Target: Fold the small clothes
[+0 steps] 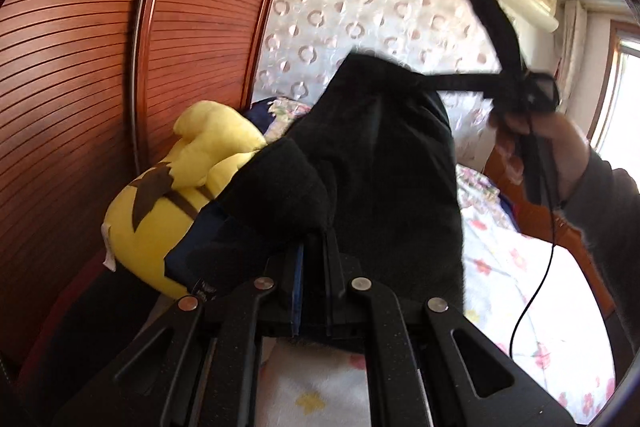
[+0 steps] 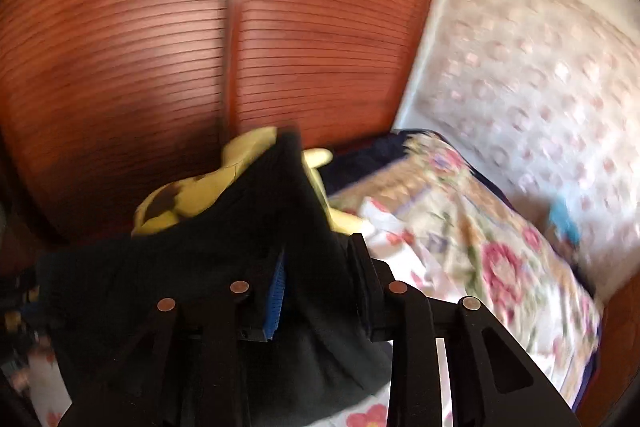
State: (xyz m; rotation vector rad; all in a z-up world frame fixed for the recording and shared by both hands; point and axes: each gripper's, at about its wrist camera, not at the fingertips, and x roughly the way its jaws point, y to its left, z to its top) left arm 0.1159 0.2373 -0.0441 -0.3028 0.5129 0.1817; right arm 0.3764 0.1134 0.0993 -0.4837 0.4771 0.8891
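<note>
Garment (image 1: 380, 163) black. Plush toy (image 1: 160, 203) yellow, brown markings. Wardrobe doors (image 1: 80, 67) reddish-brown, slatted. Bedsheet (image 1: 516, 267) white, pink flowers. Curtain (image 1: 360, 7) white, pink ring pattern. Gripper pad (image 2: 277, 297) blue.

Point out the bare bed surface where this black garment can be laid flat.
Free: white floral bedsheet, between the hanging black fleece garment and the orange wooden bed frame. Crowded: the wardrobe side, with the yellow plush toy and flowered quilt.
</note>
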